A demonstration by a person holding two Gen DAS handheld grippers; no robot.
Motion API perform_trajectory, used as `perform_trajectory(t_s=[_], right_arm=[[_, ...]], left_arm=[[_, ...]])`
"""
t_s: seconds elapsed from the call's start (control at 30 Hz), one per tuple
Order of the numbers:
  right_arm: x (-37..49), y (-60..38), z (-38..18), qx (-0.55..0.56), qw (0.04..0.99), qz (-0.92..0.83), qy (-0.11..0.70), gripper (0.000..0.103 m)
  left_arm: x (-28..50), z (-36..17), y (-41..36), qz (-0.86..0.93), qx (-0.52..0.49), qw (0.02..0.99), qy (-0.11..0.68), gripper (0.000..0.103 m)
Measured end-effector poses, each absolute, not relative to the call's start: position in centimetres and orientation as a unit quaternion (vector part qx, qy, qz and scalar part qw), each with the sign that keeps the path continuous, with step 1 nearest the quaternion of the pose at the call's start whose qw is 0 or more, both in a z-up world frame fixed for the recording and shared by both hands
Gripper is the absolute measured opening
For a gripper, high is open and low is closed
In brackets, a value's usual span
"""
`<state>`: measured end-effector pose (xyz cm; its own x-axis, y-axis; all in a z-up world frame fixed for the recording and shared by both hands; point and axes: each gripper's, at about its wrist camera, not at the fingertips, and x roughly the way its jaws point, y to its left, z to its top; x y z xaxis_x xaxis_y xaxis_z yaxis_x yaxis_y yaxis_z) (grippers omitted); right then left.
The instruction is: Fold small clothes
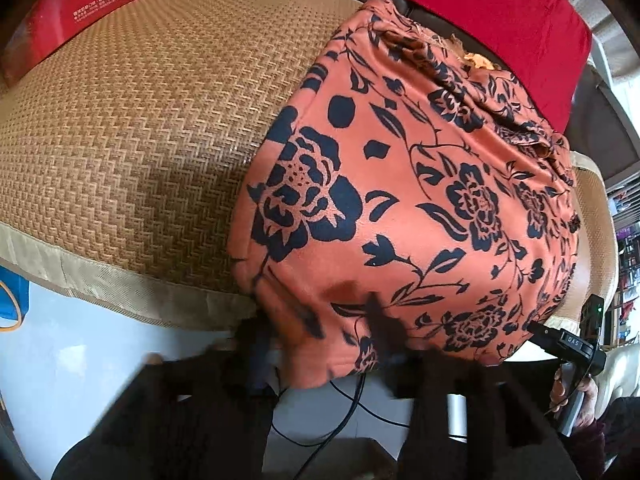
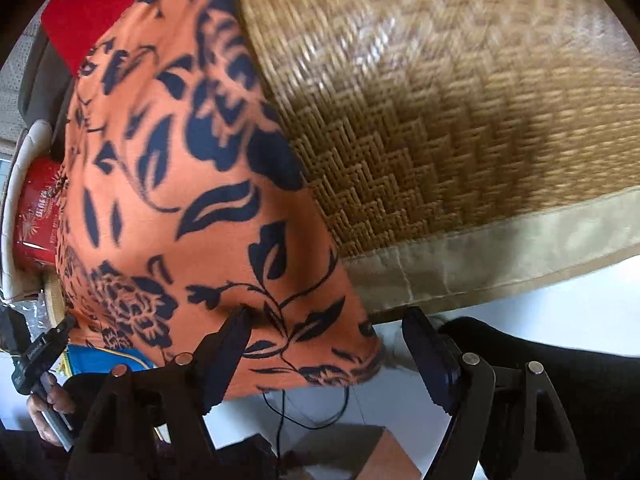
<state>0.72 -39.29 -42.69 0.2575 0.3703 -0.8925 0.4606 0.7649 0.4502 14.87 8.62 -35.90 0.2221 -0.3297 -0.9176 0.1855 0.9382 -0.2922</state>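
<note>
I see the garment (image 1: 400,184), orange with black flowers, lying on the woven mat (image 1: 140,120) with its near hem hanging over the mat's fabric border. My left gripper (image 1: 320,340) is blurred at that hem; its fingers look spread with cloth between them, though I cannot tell for sure. My right gripper (image 2: 328,344) is released, jaws wide apart, one finger (image 2: 230,344) against the hem's corner, the other clear of the cloth. A red box (image 1: 80,8) sits at the mat's far corner, a red cushion (image 1: 480,12) behind the garment.
</note>
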Motion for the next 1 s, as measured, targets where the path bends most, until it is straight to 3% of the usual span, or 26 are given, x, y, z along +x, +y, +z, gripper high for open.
perform_trajectory(t_s=[0.07,0.13,0.17,0.2,0.23,0.27,0.7,1.0], right_arm=[[0.8,-39.2,-43.2,0.362,0.719,-0.022,0.593,0.081],[0.8,-39.0,-43.1,0.371,0.727,-0.013,0.578,0.069],[0.7,-39.1,-43.2,0.38,0.727,-0.009,0.571,0.042],[0.4,-39.0,-43.0,0.386,0.727,-0.003,0.568,0.017],[0.3,-39.0,-42.8,0.389,0.729,0.004,0.564,0.016],[0.2,-38.8,-42.2,0.385,0.734,0.006,0.56,0.012],[0.9,-38.3,-33.1,0.45,0.771,0.118,0.435,0.011],[7.5,-41.0,-26.8,0.496,0.785,0.144,0.341,0.011]], left_arm=[[15.0,-36.3,8.3,-0.162,-0.06,0.778,0.604,0.054],[14.9,-36.7,8.0,-0.165,-0.058,0.779,0.602,0.053],[14.9,-36.9,7.9,-0.165,-0.059,0.78,0.601,0.04],[15.0,-37.0,7.9,-0.163,-0.059,0.779,0.603,0.017],[15.0,-37.1,8.0,-0.163,-0.061,0.776,0.606,0.008],[15.0,-37.1,8.1,-0.166,-0.069,0.775,0.606,0.007],[14.9,-30.6,10.0,-0.248,-0.131,0.788,0.549,0.006],[21.3,-22.9,8.8,-0.276,-0.18,0.804,0.496,0.006]])
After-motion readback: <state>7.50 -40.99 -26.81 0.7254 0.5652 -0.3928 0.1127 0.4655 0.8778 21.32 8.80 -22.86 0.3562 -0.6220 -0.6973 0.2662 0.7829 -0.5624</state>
